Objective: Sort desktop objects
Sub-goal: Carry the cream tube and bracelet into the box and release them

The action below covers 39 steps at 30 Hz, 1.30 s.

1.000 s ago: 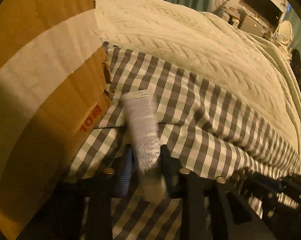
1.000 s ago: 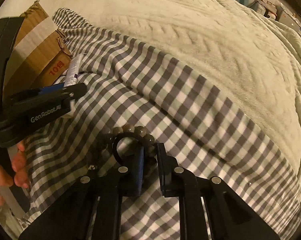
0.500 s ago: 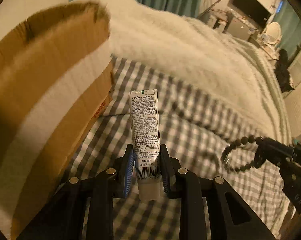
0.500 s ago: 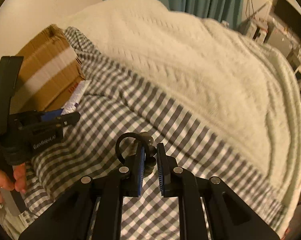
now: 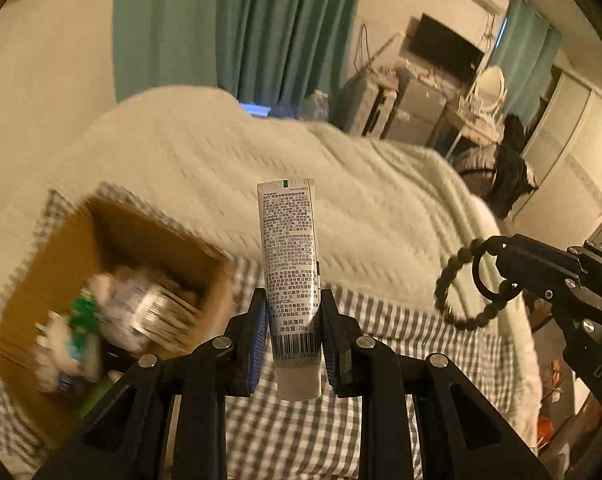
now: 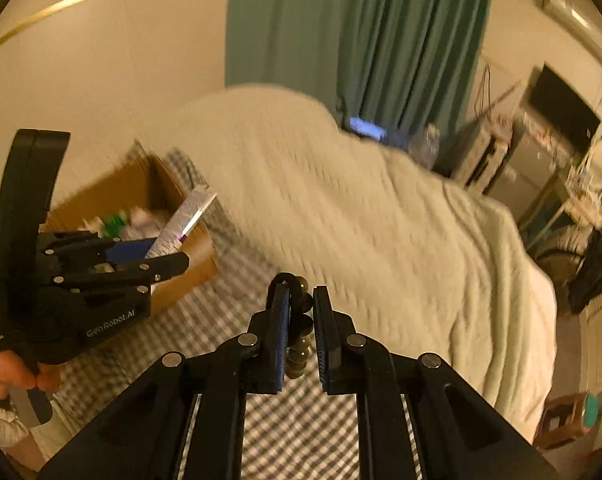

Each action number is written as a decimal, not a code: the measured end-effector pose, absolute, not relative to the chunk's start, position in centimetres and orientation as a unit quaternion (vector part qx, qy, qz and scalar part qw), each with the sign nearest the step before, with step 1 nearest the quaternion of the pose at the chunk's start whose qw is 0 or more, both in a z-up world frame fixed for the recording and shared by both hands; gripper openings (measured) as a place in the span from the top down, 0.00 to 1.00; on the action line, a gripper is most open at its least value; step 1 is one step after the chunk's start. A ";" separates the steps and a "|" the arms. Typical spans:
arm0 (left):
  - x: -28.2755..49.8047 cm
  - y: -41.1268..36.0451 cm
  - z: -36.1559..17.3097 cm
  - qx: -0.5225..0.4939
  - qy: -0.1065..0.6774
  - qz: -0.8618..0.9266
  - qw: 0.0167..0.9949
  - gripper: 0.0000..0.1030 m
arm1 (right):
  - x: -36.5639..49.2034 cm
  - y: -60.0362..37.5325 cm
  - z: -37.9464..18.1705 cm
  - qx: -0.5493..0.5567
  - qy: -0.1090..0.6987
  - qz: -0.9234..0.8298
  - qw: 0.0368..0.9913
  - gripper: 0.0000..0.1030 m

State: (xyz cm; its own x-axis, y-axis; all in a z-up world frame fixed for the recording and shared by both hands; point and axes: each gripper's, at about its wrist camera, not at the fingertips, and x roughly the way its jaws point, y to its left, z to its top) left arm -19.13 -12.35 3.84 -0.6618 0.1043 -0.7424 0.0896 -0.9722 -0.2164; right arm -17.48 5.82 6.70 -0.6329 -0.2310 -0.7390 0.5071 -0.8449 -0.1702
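My left gripper (image 5: 294, 312) is shut on a white tube (image 5: 289, 256) with printed text, held upright above the checked cloth (image 5: 301, 432). The open cardboard box (image 5: 33, 320) lies below and to its left, with several items inside. My right gripper (image 6: 300, 304) is shut on a dark bead bracelet (image 6: 299, 354) and a black ring, lifted off the cloth. In the left wrist view the right gripper (image 5: 501, 258) hangs at the right with the bracelet (image 5: 461, 288) dangling. In the right wrist view the left gripper (image 6: 153, 258) holds the tube (image 6: 187, 218) over the box (image 6: 113, 192).
A cream knitted blanket (image 5: 341, 184) covers the bed behind the cloth. Teal curtains (image 5: 237, 28) hang at the back. A TV (image 5: 445, 50), shelves and a vanity table stand far right. The bed edge drops away at the right.
Both grippers have risen well above the cloth. The left one has lifted the tube up beside the box, whose inside now shows. The right one has lifted the bracelet off the cloth.
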 end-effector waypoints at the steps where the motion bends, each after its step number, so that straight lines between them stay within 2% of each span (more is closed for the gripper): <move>1: -18.7 -13.6 5.0 -0.405 -0.115 0.907 -0.004 0.75 | -17.2 4.8 7.9 0.367 0.187 -0.886 0.213 0.89; 5: -17.0 -18.2 7.7 -0.399 -0.110 0.910 -0.027 0.75 | -16.2 -0.1 11.4 0.351 0.170 -0.887 0.247 0.89; 8: -15.6 -21.6 7.8 -0.397 -0.092 0.912 -0.051 0.75 | -16.7 -3.8 11.8 0.364 0.137 -0.880 0.274 0.89; 12: -14.6 -26.0 5.0 -0.420 -0.127 0.896 -0.072 0.75 | -17.7 -8.7 9.6 0.381 0.113 -0.865 0.307 0.89; 18: -14.6 -28.8 0.9 -0.454 -0.104 0.880 -0.097 0.75 | -19.2 -14.3 3.8 0.418 0.158 -0.837 0.317 0.89; 19: -14.8 -29.4 0.4 -0.457 -0.115 0.876 -0.100 0.74 | -19.6 -15.0 3.2 0.421 0.163 -0.834 0.317 0.88; 20: -14.9 -30.0 0.0 -0.459 -0.127 0.874 -0.101 0.74 | -19.7 -15.4 2.9 0.421 0.164 -0.834 0.317 0.78; 21: -14.8 -30.6 -0.2 -0.459 -0.139 0.872 -0.099 0.70 | -20.0 -15.7 2.6 0.420 0.166 -0.834 0.317 0.67; 22: -14.9 -30.9 -0.5 -0.459 -0.150 0.870 -0.096 0.58 | -20.1 -15.7 2.4 0.419 0.168 -0.835 0.315 0.43; 23: -14.9 -31.1 -0.6 -0.458 -0.155 0.870 -0.093 0.49 | -20.3 -15.8 2.4 0.412 0.169 -0.841 0.308 0.35; 24: -14.8 -31.1 -0.6 -0.455 -0.154 0.872 -0.095 0.35 | -20.2 -15.7 2.5 0.407 0.168 -0.844 0.305 0.35; 25: -14.7 -30.9 -0.5 -0.448 -0.146 0.877 -0.099 0.31 | -20.0 -15.8 2.7 0.406 0.168 -0.845 0.306 0.35; 36: -13.0 -26.8 4.1 -0.402 -0.079 0.909 -0.076 0.11 | -18.2 -10.8 5.9 0.394 0.137 -0.874 0.248 0.33; 39: -11.8 -25.7 5.9 -0.376 -0.071 0.920 -0.081 0.04 | -17.0 -8.2 6.9 0.382 0.108 -0.889 0.230 0.23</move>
State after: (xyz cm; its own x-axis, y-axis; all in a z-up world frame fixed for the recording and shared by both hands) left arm -11.76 -25.68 5.94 -0.7047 -0.0949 -0.7031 0.2020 -0.9768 -0.0706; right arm -17.00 -8.19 6.90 -0.6027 -0.3255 -0.7286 0.4910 -0.8710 -0.0171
